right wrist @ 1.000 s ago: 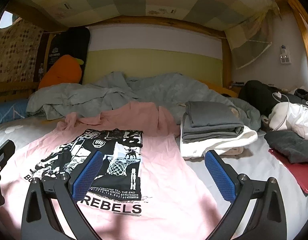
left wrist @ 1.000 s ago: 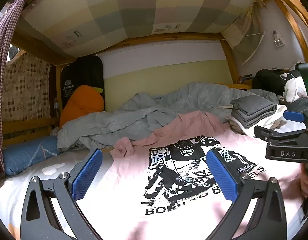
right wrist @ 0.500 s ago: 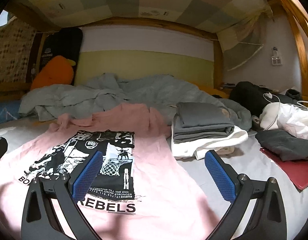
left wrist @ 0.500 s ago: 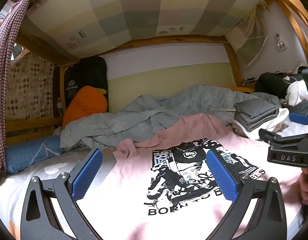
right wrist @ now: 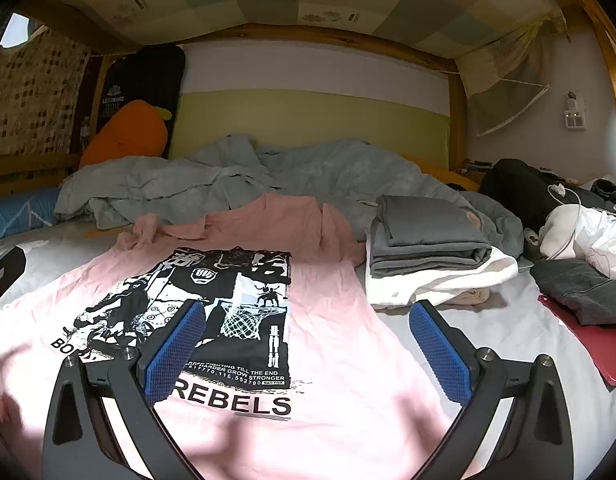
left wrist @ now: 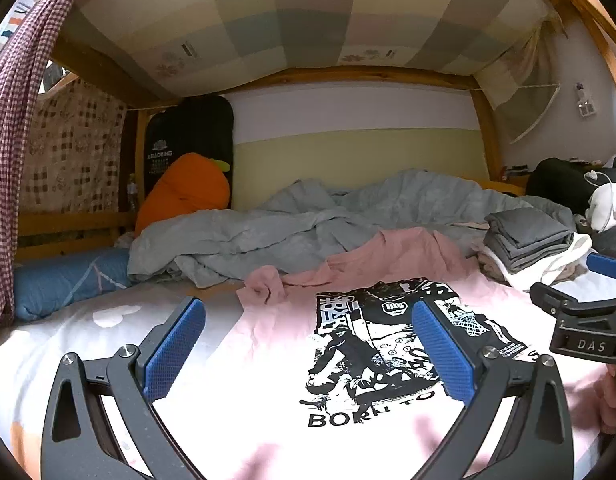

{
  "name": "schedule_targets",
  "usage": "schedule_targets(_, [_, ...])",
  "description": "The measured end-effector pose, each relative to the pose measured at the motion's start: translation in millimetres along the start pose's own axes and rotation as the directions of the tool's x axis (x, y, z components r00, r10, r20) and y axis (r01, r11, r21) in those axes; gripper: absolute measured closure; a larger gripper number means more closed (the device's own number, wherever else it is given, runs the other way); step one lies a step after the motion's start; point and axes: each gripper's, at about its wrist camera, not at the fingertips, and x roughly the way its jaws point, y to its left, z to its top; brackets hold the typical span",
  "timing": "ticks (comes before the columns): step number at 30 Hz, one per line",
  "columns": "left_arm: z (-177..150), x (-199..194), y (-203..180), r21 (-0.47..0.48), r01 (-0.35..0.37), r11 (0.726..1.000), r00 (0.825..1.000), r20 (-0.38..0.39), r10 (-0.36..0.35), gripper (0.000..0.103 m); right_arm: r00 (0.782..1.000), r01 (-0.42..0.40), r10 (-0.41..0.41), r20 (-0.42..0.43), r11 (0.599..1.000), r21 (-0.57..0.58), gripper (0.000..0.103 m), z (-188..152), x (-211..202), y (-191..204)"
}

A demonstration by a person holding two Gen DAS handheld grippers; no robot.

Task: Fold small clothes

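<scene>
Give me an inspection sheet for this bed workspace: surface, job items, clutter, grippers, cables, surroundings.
Surface: white bed sheet, sunlit in patches.
Job's things: pink T-shirt spread print-up, its far sleeve bunched; folded pile of clothes beside it, grey pieces on top of white.
Clutter: rumpled grey duvet, carrot pillow, blue bolster, dark cloth on a red flat item, white bundle, black bag.
Grippers: left gripper open over the shirt's left part; right gripper open over the shirt's right edge; neither holds anything.
Cables: white cable draped over the white bundle.
Surroundings: wooden bunk frame, checked fabric overhead, wall socket.
</scene>
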Motion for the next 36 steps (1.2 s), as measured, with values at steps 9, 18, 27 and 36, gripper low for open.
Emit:
schedule_targets(9, [-2.9, 6.7, 4.9, -0.024, 0.02, 1.0, 0.999, -0.031, -0.021, 0.0, 0.998, -0.047, 0.048, -0.046, 0.999, 0.013, 0.001, 0.0, 7.1, -2.7])
schedule_targets(18, [-2.9, 6.4, 6.6, -0.026, 0.025, 0.999, 0.999, -0.036, -0.026, 0.0, 0.998, -0.049, 0.05, -0.04, 0.999, 0.015, 0.001, 0.1, 6.3, -3.0])
schedule_targets(27, [-2.4, 6.8, 6.5, -0.019, 0.017, 1.0, 0.999, -0.043, -0.017, 0.0, 0.998, -0.047, 0.047, -0.039, 0.999, 0.012, 0.001, 0.5, 5.8, -3.4])
schedule_targets(36, [-2.4, 4.9, 5.9, -0.01, 0.01, 1.0, 0.999, -0.036, -0.01, 0.0, 0.998, -0.048, 0.048, -0.04, 0.999, 0.013, 0.001, 1.2, 5.1, -3.0])
